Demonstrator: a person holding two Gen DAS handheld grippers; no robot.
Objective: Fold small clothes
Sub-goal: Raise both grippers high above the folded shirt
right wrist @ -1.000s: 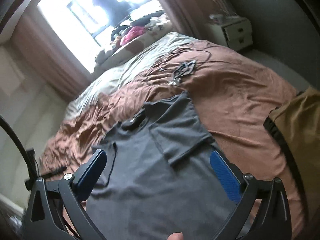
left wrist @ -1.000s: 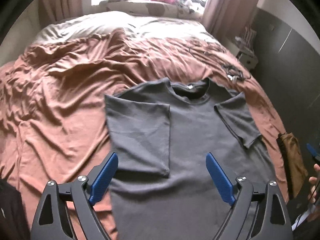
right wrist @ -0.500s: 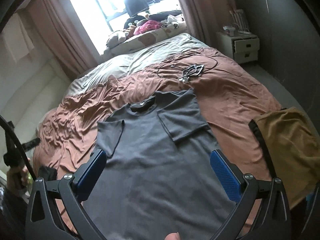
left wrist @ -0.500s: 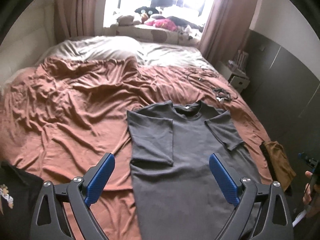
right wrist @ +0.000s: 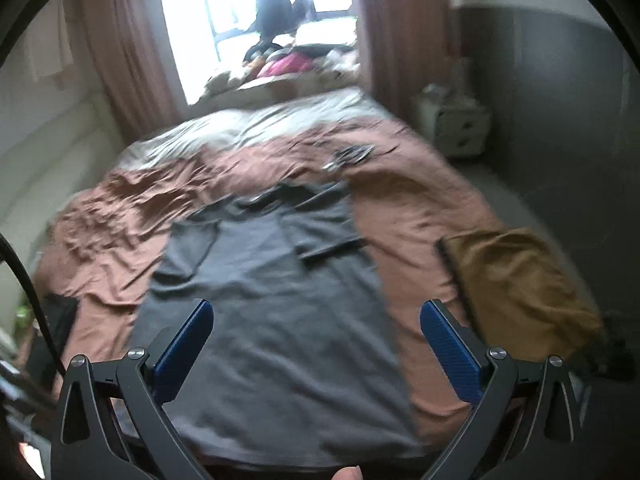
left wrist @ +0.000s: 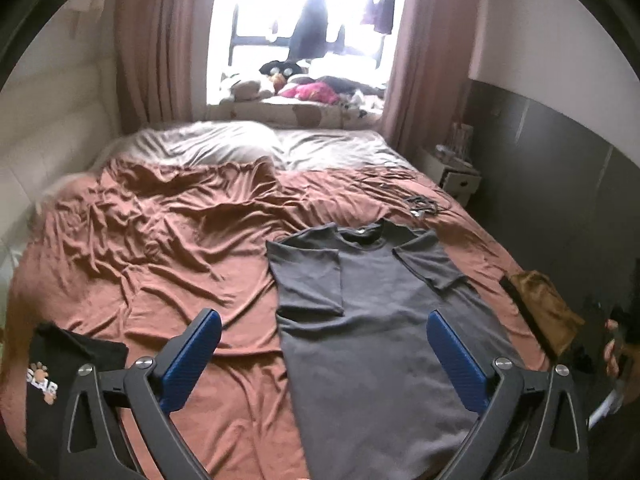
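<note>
Looking down the bed (left wrist: pixel 168 240) from its foot, I take things from left to right. At the far left edge of the rust-brown sheet lies a black garment with a paw-print logo (left wrist: pixel 60 364), well apart from everything else. My left gripper (left wrist: pixel 324 344) hangs above the sheet with its jaws opening, already spread wide, and nothing sits between the blue pads (left wrist: pixel 192 356); one finger is over bare sheet, the other over cloth. Next comes the grey T-shirt (left wrist: pixel 380 320), the thing I am folding: it lies flat on its back on the right half of the bed, collar toward the pillows, hem toward me, with both short sleeves turned inward onto the chest so the body forms a long narrow strip. In the right wrist view the same shirt (right wrist: pixel 272 320) fills the middle, blurred, and my right gripper (right wrist: pixel 316 344) is above its lower part with the jaws spread wide and empty, touching no cloth. Beyond the collar a small tangle of dark cables (left wrist: pixel 420 204) rests on the sheet. To the right of the shirt, at the bed's right edge, sits a folded mustard-brown garment (right wrist: pixel 516 284), near the shirt but not touching it. Further right, a white bedside cabinet (right wrist: pixel 456 128) stands against the grey wall. At the head, pale pillows (left wrist: pixel 240 148) lie under a bright window flanked by pinkish curtains (left wrist: pixel 160 40), with soft toys piled on the sill.
</note>
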